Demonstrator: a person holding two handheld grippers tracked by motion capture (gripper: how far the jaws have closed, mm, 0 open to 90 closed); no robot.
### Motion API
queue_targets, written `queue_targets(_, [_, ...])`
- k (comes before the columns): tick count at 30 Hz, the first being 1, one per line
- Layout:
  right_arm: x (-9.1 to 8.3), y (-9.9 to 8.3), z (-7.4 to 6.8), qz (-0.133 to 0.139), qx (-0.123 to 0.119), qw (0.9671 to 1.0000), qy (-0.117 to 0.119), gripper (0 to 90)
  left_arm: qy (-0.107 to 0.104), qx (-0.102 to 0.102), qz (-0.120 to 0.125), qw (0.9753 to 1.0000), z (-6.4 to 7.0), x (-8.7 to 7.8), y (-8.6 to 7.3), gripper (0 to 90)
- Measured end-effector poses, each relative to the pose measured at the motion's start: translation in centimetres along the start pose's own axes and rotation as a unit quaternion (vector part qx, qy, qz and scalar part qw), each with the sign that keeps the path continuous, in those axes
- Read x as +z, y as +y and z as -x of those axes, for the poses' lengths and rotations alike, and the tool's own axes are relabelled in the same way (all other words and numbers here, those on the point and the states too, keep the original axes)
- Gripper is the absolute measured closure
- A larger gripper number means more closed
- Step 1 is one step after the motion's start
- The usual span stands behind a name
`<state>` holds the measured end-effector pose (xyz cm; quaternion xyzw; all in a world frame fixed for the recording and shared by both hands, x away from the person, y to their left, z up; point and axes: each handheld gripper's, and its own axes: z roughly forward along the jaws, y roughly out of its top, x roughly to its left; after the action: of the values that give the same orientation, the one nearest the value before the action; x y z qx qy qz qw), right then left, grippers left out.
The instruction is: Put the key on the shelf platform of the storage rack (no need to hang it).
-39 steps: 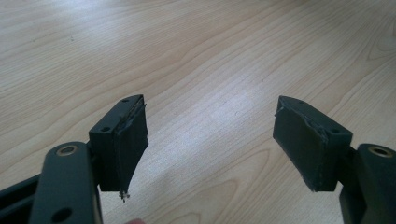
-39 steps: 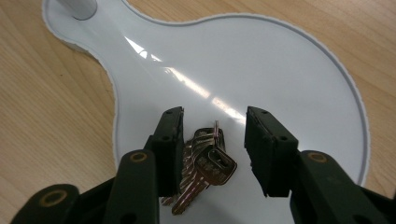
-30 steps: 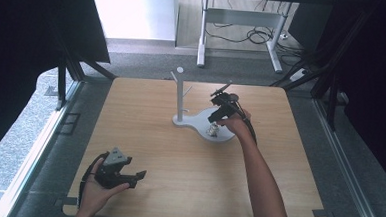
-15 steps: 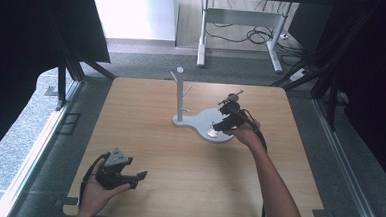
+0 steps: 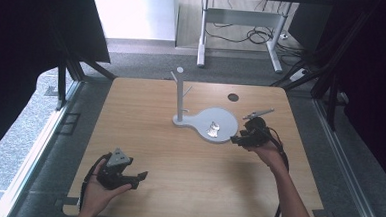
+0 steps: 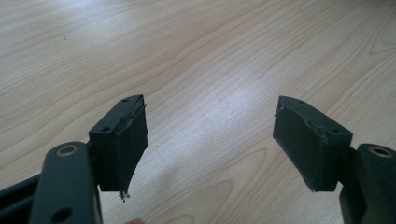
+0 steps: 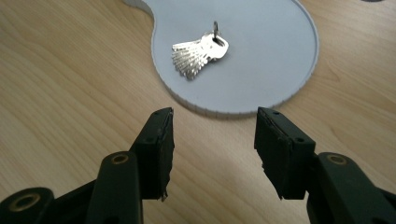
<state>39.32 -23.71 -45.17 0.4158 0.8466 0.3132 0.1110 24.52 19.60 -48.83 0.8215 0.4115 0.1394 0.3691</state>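
A bunch of silver keys lies flat on the round grey tray of a stand with an upright branched post. My right gripper is open just off the tray's near right rim, jaws pointing at the keys, nothing between them. My left gripper rests open near the table's front left, over bare wood, held in a hand.
The wooden table has a small dark round hole at the back right. A thin metal part sticks up beside the right gripper. Black frame bars and curtains flank the table; desk legs and cables stand beyond.
My right gripper has drawn back from over the tray toward the right front, leaving the keys on the tray. The left gripper has stayed put.
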Motion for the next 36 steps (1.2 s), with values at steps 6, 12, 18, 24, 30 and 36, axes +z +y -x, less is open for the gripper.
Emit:
queue_targets(6, [-1.3, -2.8, -0.1, 0.022, 0.008, 0.9997, 0.009, 47.6, -0.002, 0.005, -0.007, 1.0000, 0.5, 0.5, 0.1, 26.4])
queue_targets(12, [-2.1, -5.9, -0.5, 0.042, 0.012, 0.9990, 0.003, 47.4, -0.001, 0.005, -0.011, 0.9999, 0.5, 0.7, 0.0, 26.4])
queue_targets(18, [-2.2, -9.1, -0.8, 0.058, 0.031, 0.9977, 0.014, 47.3, 0.000, 0.002, -0.010, 0.9999, 0.4, 0.7, 0.0, 26.4])
queue_targets(24, [-2.2, -11.7, -1.1, 0.048, 0.033, 0.9983, 0.006, 47.6, 0.001, -0.002, -0.011, 0.9999, 0.1, 0.7, -0.2, 26.4])
queue_targets(30, [-2.1, -12.8, -0.5, 0.044, 0.045, 0.9980, 0.002, 47.7, 0.002, -0.001, -0.011, 0.9999, 0.2, 0.7, -0.1, 26.4])
queue_targets(36, [-1.7, -12.6, -0.8, 0.044, 0.039, 0.9983, -0.004, 47.1, 0.002, 0.000, -0.011, 0.9999, 0.2, 0.7, -0.1, 26.4])
